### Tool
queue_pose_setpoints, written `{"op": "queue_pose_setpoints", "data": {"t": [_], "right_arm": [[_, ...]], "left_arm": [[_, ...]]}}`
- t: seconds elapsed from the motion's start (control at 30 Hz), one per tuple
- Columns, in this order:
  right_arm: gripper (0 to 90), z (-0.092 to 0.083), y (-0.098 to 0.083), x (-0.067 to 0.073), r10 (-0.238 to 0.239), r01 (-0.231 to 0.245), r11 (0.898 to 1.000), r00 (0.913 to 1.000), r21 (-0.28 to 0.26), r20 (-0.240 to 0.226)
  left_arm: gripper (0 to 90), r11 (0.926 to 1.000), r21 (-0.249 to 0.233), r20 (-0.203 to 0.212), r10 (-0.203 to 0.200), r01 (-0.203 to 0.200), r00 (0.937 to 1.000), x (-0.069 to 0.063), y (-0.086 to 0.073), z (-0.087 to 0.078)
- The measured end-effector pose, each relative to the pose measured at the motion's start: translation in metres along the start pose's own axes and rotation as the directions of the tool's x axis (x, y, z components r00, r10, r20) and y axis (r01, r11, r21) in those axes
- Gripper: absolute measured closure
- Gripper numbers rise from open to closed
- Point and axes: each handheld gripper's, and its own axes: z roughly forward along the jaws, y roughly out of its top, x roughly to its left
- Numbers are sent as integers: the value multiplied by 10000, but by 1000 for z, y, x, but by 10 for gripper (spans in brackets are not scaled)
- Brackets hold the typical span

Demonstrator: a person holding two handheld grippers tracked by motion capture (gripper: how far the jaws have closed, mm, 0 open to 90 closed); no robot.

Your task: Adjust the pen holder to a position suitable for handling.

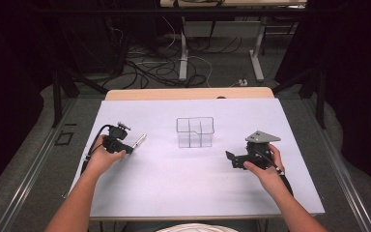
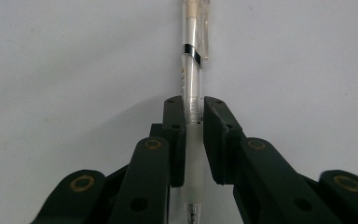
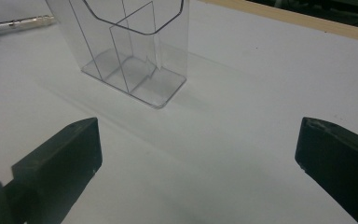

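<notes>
A clear pen (image 2: 193,70) with a white grip and a black band lies between the pads of my left gripper (image 2: 194,112), which is shut on it. In the high view that left gripper (image 1: 129,149) sits at the left of the white sheet, the pen (image 1: 139,140) sticking out up and to the right. A clear plastic organiser (image 1: 195,131) with compartments stands upright mid-table. My right gripper (image 1: 230,157) rests to its right, jaws wide open and bare. In the right gripper view the organiser (image 3: 130,51) stands ahead of the right gripper (image 3: 198,144), and the pen (image 3: 25,21) shows at top left.
The white sheet (image 1: 174,183) covers the table, with a wooden edge (image 1: 188,93) at the back. Beyond it are desk legs and cables on the floor. Metal rails run along both sides of the table.
</notes>
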Motion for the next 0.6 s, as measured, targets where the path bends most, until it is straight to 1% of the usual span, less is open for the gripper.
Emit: {"op": "queue_pose_setpoints", "data": {"t": [0.07,0.1,0.13,0.23,0.27,0.33,0.37,0.4,0.47,0.5,0.6], "right_arm": [[3,0,0,0,-33,33,10000,10000,-8,13],[3,0,0,0,-46,46,10000,10000,-8,8],[3,0,0,0,-109,109,9999,9999,-17,0],[4,0,0,0,-113,112,9999,9999,-21,-12],[4,0,0,0,-115,115,9999,9999,-17,-16],[5,0,0,0,-138,138,9999,9999,-15,-21],[5,0,0,0,-114,114,9999,9999,-10,-40],[5,0,0,0,-143,143,9999,9999,5,16],[6,0,0,0,-194,194,9998,9998,-3,-16],[7,0,0,0,-209,209,9998,9998,17,43],[11,0,0,1,-282,282,9996,9996,-5,7]], "left_arm": [[794,10000,-50,-44,27,-27,10000,-2,0,-3],[794,9999,-102,-16,-129,128,9999,-3,0,-4],[794,9998,-127,-15,-142,142,9999,-4,0,-6],[794,9989,-292,86,-355,358,9993,-6,-1,-10],[794,9985,-404,103,-353,357,9993,-7,-1,-12],[794,9980,-478,103,-402,406,9991,-8,-1,-16],[794,9972,-614,120,-415,421,9991,-9,-2,-17],[794,9967,-672,153,-435,445,9989,-10,-2,-19],[794,9951,-858,248,-469,489,9986,-11,-3,-23],[794,9944,-937,249,-460,482,9986,-12,-3,-24],[794,9923,-1154,401,-409,453,9984,-14,-3,-30]]}}
